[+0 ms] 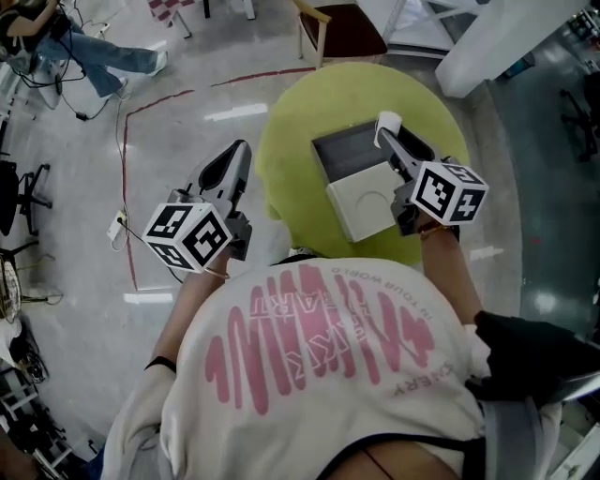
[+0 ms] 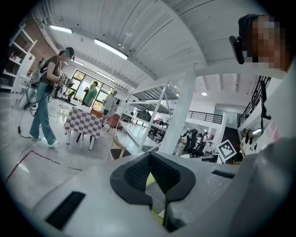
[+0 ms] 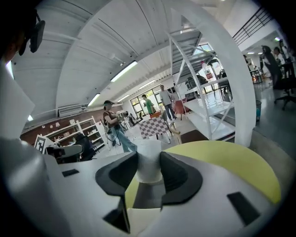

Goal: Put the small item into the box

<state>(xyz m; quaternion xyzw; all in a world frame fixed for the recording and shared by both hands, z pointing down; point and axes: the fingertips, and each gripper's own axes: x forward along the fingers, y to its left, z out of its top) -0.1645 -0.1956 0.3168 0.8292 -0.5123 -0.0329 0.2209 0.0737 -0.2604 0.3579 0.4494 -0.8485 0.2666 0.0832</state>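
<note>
Person's T-shirt: white with a pink print, filling the bottom of the head view, nearest the camera.
Left gripper: left of centre in the head view, out over the floor and just off the table's left edge. In its own view the black pad tips meet, with nothing between them.
Right gripper: right of centre in the head view, reaching over the box. Its jaws are closed on the small white cylinder, one pad pressed to each side.
Small white cylinder: upright between the right gripper's pads, at the box's far right corner. In the right gripper view the box's grey inside shows just below it – whether it touches the rim cannot be told.
Box: open and square, grey inside, sitting on the table at the frame's centre.
Lid flap: white, folded out flat on the box's near side.
Table: round and yellow-green, in the upper middle of the head view.
Floor: pale and glossy, with a red line marked across the left part.
Chair: wooden frame with a dark seat, at the top edge beyond the table.
Far background: a seated person in jeans at upper left of the head view. The left gripper view shows a standing person in jeans beside a checkered table.
</note>
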